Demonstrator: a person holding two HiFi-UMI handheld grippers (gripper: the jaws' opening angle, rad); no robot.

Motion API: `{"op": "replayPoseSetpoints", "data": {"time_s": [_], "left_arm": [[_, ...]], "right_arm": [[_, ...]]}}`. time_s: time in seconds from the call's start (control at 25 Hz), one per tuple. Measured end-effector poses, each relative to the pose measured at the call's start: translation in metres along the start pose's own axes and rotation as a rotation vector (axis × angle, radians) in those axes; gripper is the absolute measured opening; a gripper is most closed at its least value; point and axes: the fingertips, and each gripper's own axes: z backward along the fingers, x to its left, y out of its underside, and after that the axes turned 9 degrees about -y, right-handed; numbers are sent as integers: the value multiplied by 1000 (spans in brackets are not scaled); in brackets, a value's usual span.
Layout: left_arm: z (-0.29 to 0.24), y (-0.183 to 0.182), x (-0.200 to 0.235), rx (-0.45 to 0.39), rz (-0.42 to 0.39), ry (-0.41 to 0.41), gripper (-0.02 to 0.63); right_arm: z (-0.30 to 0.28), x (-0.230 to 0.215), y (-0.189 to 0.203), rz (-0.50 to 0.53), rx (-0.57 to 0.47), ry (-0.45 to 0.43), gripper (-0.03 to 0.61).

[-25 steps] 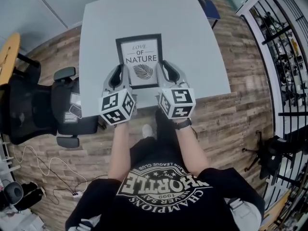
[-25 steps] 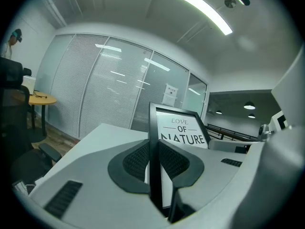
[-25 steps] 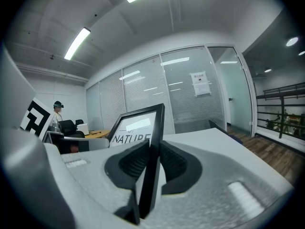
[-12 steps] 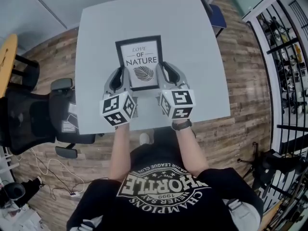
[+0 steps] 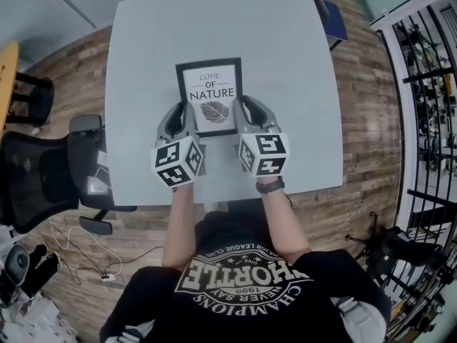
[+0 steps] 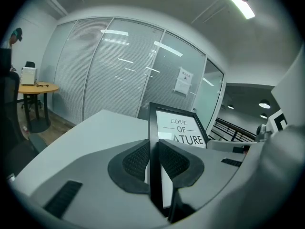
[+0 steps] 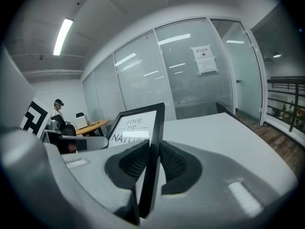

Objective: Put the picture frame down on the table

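Centre of the head view: black rectangular picture frame (image 5: pixel 209 95) with a white print reading "LOVE OF NATURE" above a leaf drawing, over the middle of a pale grey square table (image 5: pixel 293 63). Pinched at its lower left edge by the left gripper (image 5: pixel 180 114), at its lower right edge by the right gripper (image 5: pixel 246 111), one on either side. In the left gripper view, dark ribbed pads (image 6: pixel 137 160) pressed onto the thin black edge from both sides, print facing right. In the right gripper view, the same clamp on the opposite edge, print facing left. Frame tilted, top edge away from the person. Cannot tell whether its bottom edge touches the tabletop. Below the jaws in the head view, two white cubes with square black markers (image 5: pixel 177 163). At the left edge, a black office chair (image 5: pixel 39 174) on wood-plank floor (image 5: pixel 360 91).
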Motion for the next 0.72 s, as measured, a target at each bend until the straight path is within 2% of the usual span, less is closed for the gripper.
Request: {"op": "replayPoseSetpoints", "data": {"time_s": [0.72], "left_arm": [[-66,73,19,216,38,-43,66]], "right_arm": [[-53,-42,77,-109,196,20,67]]}}
